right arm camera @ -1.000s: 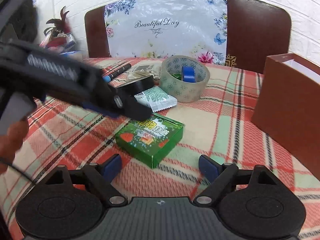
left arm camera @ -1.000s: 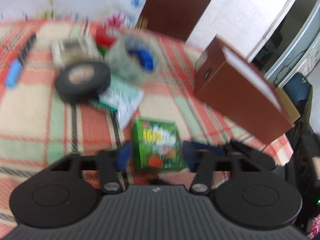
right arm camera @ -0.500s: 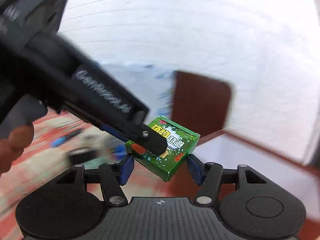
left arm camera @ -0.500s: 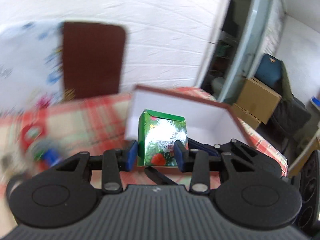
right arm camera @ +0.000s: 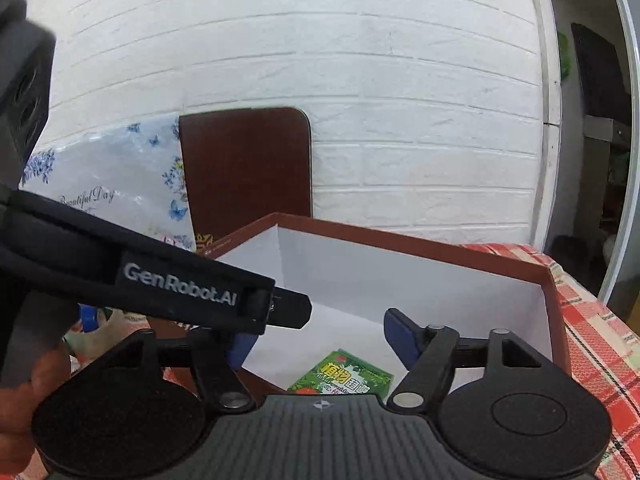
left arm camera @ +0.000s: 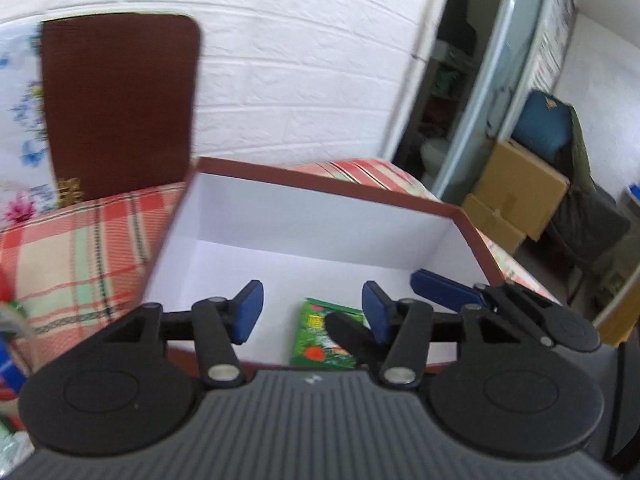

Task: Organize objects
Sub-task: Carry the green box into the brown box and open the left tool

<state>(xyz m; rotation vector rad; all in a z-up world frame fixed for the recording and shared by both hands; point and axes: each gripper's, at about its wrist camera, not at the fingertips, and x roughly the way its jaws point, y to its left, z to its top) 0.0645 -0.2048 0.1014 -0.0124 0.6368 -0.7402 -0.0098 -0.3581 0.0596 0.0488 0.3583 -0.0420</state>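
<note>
Two grippers are hovering over a brown box (left arm camera: 472,216) sitting on a plaid tablecloth (left arm camera: 80,256). The left gripper (left arm camera: 310,312) and right gripper (right arm camera: 320,338) have just been opening, nothing between their jaws. A green carton (left arm camera: 320,340) is lying inside the box.

Both grippers sit side by side, tilted down a bit. Left gripper (left arm camera: 310,312) has jaws that have just been opening, nothing pinched between them. Right gripper (right arm camera: 320,338) has jaws that just spread wider too, also empty. A hand (right arm camera: 24,396) grips the left one's handle.
</note>
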